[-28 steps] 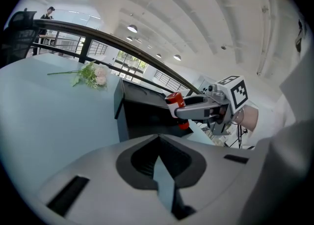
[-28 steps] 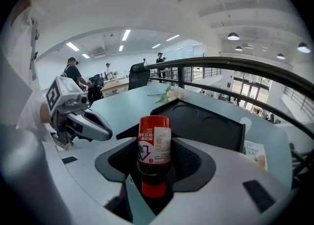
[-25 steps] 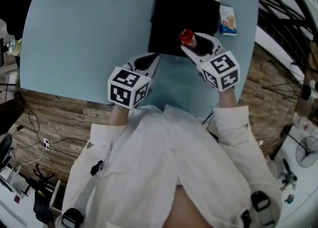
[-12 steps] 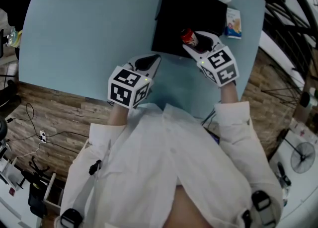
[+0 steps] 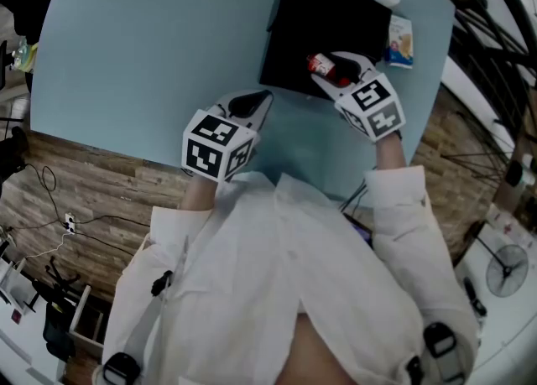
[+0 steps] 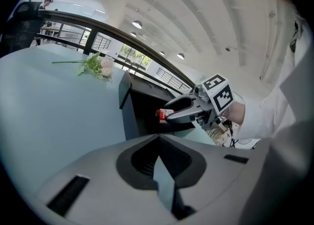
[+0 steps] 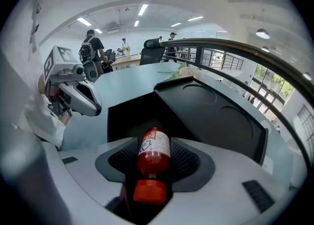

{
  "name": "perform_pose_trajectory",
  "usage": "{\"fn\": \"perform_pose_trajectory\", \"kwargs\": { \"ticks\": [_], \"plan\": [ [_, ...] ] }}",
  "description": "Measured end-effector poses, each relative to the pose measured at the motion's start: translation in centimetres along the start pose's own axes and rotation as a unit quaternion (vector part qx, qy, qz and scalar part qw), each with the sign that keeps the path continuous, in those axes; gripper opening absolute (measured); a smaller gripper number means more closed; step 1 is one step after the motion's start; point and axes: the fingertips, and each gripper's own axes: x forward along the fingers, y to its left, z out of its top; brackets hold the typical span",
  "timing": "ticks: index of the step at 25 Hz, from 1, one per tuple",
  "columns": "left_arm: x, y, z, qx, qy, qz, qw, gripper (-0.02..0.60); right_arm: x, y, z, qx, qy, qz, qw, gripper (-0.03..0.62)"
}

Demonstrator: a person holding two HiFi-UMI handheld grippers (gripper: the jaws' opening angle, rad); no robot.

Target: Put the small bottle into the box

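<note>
Small bottle (image 7: 153, 156) clamped in right claw (image 5: 330, 74), cap toward the claw body, over the near edge of the black box (image 5: 323, 10) at the counter's (image 5: 143, 48) far-right side. Left claw (image 5: 260, 101) closed, empty, above the counter's near edge.

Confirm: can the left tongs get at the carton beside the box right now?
Probably not directly: the carton lies beyond the box, and the right tongs, holding the bottle, cross the path from the left tongs.

Was bright and evenly lit by ceiling lamps (image 7: 143, 9) and windows (image 7: 265, 79). Bowed strongly toward dark corners in both gripper views. Looked soft up close.
</note>
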Motion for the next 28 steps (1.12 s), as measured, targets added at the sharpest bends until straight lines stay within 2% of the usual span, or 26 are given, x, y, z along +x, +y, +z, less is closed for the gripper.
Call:
{"fn": "perform_pose_trajectory", "kwargs": {
  "ticks": [15, 20, 28],
  "plan": [
    [0.0, 0.1, -0.5, -0.009, 0.005, 0.004, 0.9999, 0.005, 0.8, 0.4, -0.9, -0.018, 0.044, 0.01, 0.999, 0.202],
    [0.1, 0.2, -0.5, -0.01, 0.004, 0.003, 0.9999, 0.004, 1.3, 0.6, -1.4, -0.043, 0.065, 0.013, 0.997, 0.202],
    [0.1, 0.1, -0.4, -0.01, 0.004, 0.002, 0.9999, 0.003, 1.4, 0.5, -1.6, -0.053, 0.072, 0.006, 0.996, 0.204]
  ]
}}
